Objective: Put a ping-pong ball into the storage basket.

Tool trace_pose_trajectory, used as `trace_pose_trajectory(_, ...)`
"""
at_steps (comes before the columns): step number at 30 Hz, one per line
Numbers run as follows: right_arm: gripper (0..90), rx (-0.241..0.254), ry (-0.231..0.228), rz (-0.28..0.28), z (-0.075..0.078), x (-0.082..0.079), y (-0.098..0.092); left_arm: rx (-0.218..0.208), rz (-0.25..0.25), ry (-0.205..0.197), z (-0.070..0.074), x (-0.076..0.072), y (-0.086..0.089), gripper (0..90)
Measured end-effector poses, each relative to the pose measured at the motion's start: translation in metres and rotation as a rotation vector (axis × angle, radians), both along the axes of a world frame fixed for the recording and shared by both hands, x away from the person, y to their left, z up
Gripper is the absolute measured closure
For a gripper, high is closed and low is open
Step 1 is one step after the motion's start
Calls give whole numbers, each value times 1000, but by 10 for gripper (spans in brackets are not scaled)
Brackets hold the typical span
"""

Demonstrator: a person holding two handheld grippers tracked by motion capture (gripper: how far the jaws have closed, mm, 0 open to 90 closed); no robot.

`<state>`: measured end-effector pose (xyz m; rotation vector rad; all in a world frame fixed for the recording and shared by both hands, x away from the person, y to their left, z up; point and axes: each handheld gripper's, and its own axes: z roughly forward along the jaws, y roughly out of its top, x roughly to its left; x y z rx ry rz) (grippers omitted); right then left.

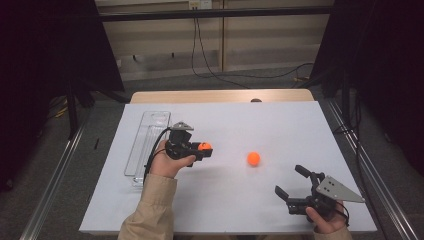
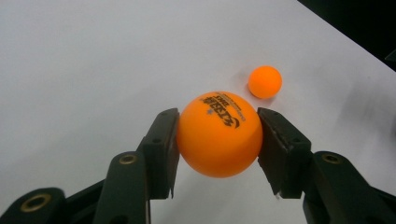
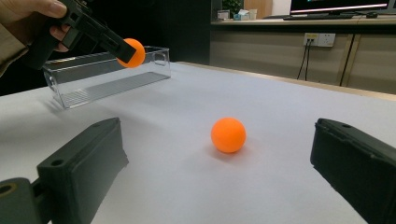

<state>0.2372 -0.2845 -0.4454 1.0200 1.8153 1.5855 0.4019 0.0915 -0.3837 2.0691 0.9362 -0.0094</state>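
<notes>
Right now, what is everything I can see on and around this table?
Balls: two, orange; one held ball in the left gripper above the table, one loose ball lying mid-table.
Bin: one, clear plastic, long and narrow, at the table's left side.
Table: one, white top with a wooden far edge.
Cables: black, on the floor beyond the table.
Left gripper: black, jaws shut on the held ball, beside the bin.
Right gripper: black, jaws open, at the near right, pointing at the loose ball.
Sleeve: beige, left forearm.
</notes>
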Motion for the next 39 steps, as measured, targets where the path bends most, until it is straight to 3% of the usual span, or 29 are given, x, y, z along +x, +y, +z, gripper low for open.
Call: trace_pose_trajectory(39,22,0,-1,4,0,0,0,6,39,-6,4,4,18,509)
